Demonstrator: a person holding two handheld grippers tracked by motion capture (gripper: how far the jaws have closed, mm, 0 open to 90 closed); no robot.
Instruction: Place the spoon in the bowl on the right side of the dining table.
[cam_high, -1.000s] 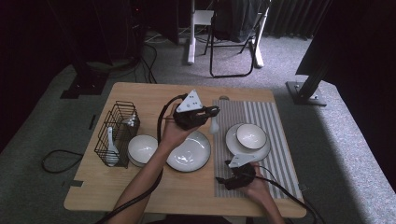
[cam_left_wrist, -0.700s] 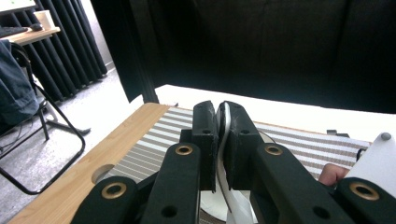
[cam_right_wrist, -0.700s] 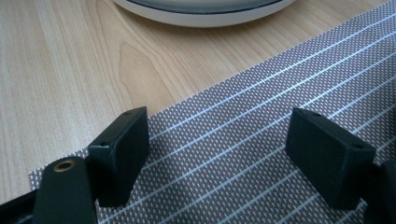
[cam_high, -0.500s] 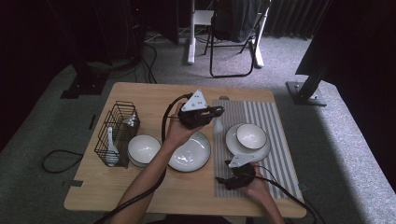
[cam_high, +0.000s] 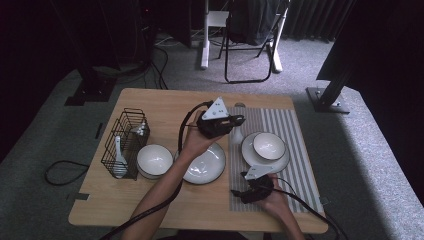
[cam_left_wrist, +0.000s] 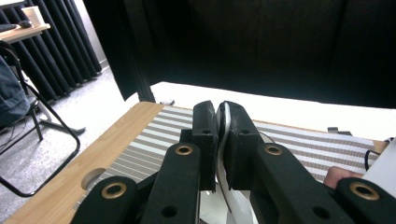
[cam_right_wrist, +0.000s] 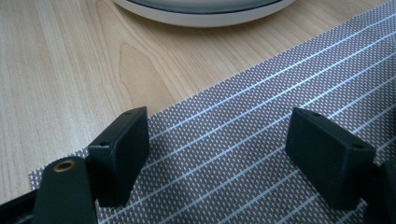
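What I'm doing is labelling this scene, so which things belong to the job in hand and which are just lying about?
In hand:
- left gripper, shut on a thin white piece
- right gripper, open over the striped mat

Lying about:
- wire basket holding a white spoon
- lone bowl
- large plate
- small bowl on its plate

— What are you holding?
— A thin white piece (cam_left_wrist: 226, 122), glossy, likely a spoon. It stands on edge, pinched in my left tongs (cam_left_wrist: 221, 109), its wider end hanging below, lifted above the striped mat's (cam_high: 295, 125) edge.
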